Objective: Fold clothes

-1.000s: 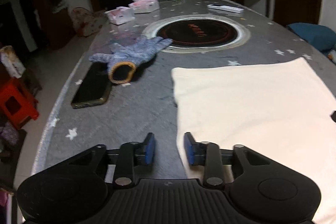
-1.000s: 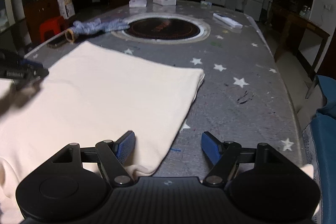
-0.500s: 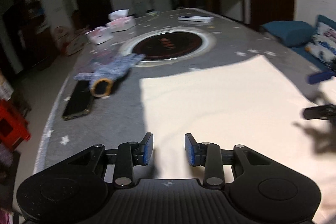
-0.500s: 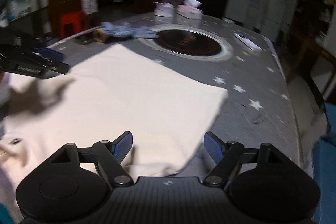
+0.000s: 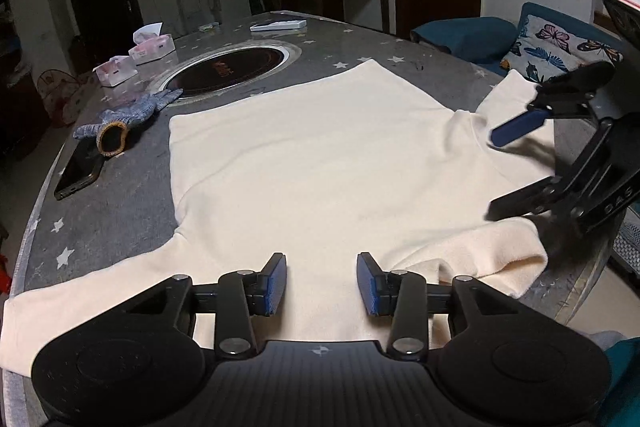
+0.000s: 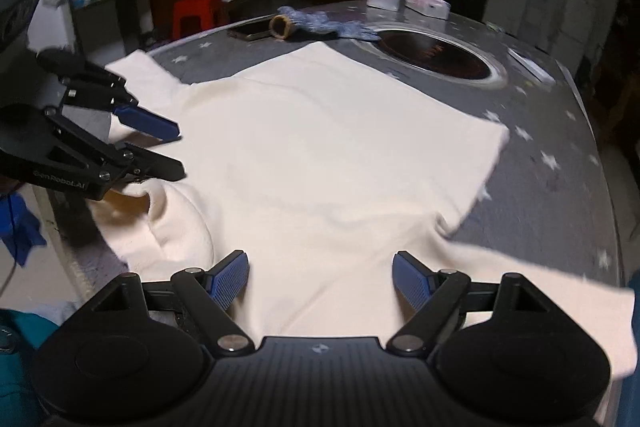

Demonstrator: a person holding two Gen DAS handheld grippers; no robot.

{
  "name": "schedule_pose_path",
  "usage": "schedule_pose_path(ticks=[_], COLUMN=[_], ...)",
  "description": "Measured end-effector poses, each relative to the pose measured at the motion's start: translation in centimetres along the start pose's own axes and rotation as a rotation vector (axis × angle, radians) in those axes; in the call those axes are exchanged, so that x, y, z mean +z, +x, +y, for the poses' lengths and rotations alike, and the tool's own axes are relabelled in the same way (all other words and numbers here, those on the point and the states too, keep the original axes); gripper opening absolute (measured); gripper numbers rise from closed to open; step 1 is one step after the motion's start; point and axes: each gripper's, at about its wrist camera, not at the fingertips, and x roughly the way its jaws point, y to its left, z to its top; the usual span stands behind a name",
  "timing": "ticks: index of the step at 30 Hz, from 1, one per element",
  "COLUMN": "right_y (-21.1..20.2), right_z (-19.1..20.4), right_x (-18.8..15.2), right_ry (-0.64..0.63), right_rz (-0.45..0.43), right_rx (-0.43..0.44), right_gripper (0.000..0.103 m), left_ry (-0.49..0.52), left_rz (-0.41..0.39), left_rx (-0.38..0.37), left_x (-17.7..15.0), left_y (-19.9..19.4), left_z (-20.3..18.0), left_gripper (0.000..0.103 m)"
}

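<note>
cream sweatshirt lies flat on the star-print table, sleeves out, collar at the near edge, ready for folding | my left gripper open, empty, over the shoulder | my right gripper open wide, empty, near its sleeve | knit glove, phone aside

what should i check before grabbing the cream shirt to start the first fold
1. Left tool open, nothing held: ok.
2. Right tool open, nothing held: ok.
3. Cream long-sleeved fabric shirt body spread flat on the grey star-patterned table: ok.
4. Collar area flat: not ok, it bunches at the near table edge.
5. Blue knitted glove and black phone off the shirt: ok.
6. Sleeve ends fully on the table: cannot tell.
</note>
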Motion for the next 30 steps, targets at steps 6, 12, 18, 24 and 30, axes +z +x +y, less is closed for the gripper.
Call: schedule_pose_path(ticks=[6, 12, 18, 24, 30], right_y=[-1.3, -2.2, -1.2, -3.0, -4.3], right_z=[-3.1, -5.5, -8.0, -11.7, -15.5], right_x=[-2.2, -2.0, -2.8, -4.9, -7.3], right_ry=[0.164, 0.254, 0.313, 0.43, 0.559], right_rz=[0.0, -0.037, -0.028, -0.058, -0.074], right_rx=[-0.027, -0.058, -0.141, -0.259, -0.404], right_gripper=[0.082, 0.081, 0.081, 0.075, 0.059], left_ry=[-0.004, 0.016, -0.002, 0.01, 0.016], left_rz=[0.001, 0.007, 0.011, 0.005, -0.016], left_rx=[-0.012, -0.023, -0.033, -0.033, -0.03], left_x=[-0.1, 0.3, 0.3, 0.8, 1.5], left_y=[0.0, 0.2, 0.3, 0.2, -0.2], left_z=[0.0, -0.5, -0.3, -0.5, -0.8], left_gripper=[0.043, 0.044, 0.046, 0.048, 0.051])
